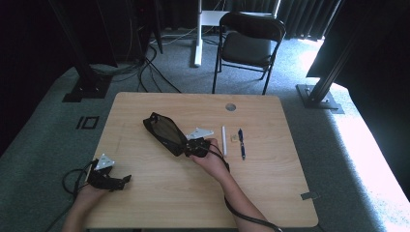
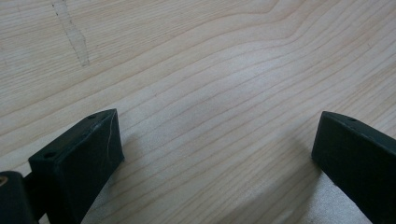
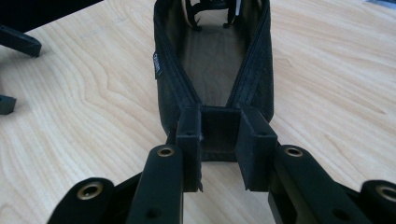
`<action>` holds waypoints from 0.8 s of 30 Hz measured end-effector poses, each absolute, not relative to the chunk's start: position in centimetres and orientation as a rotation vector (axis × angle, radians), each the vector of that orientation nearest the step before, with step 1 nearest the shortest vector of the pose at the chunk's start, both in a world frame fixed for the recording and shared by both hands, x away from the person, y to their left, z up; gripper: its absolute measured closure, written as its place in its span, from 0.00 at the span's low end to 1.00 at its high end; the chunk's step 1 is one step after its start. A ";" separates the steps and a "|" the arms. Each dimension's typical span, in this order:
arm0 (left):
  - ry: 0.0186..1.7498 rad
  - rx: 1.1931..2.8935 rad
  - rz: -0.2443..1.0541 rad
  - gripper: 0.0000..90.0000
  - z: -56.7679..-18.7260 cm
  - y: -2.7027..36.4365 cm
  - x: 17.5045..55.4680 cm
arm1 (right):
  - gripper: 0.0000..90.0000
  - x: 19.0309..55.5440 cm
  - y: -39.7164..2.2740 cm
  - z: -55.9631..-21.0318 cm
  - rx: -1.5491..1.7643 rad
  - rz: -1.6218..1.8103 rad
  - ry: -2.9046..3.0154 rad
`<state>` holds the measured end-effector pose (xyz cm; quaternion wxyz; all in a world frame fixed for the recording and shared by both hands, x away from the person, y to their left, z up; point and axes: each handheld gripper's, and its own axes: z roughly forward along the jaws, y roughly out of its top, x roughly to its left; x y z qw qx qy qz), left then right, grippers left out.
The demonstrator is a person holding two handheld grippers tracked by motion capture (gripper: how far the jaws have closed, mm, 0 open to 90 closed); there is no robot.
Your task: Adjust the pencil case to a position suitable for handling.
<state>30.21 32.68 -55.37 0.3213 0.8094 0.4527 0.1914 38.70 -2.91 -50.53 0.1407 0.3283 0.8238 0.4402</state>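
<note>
Right gripper is clamped on the near end of the open black pouch, left gripper sits idle, jaws wide apart. Pens are on the table, not packed yet, so I'd say it's early.

Left gripper jaws wide apart, black pads at lower left and lower right of frame. Nothing between them but bare wood-grain counter; faint pale streak upper left.

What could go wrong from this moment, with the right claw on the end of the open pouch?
1. The right claw pinches just the near end of the open mesh pouch; the fabric could slip out if pulled.
2. The left claw stands open, apart from the pouch, so nothing steadies it.
3. Dragging could nudge the blue pen.
</note>
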 end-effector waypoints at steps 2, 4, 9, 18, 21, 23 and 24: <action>1.189 2.126 0.503 0.02 -55.4 32.7 30.2 | 0.81 38.6 -3.1 -50.4 0.951 1.274 2.381; 1.189 2.126 0.503 0.02 -55.4 32.7 30.2 | 0.81 38.4 -3.4 -50.4 0.956 1.274 2.390; 1.189 2.126 0.503 0.02 -55.4 32.7 30.2 | 0.81 37.9 -4.2 -50.4 0.964 1.280 2.387; 1.189 2.126 0.503 0.02 -55.4 32.7 30.2 | 0.81 36.6 -6.3 -50.4 0.967 1.282 2.399; 1.189 2.126 0.503 0.02 -55.4 32.7 30.2 | 0.80 36.2 -7.0 -50.4 0.950 1.280 2.405; 1.189 2.126 0.503 0.02 -55.4 32.7 30.2 | 0.80 35.9 -7.5 -50.4 0.959 1.285 2.404; 1.189 2.126 0.503 0.02 -55.4 32.7 30.2 | 0.80 35.8 -7.8 -50.3 0.964 1.286 2.404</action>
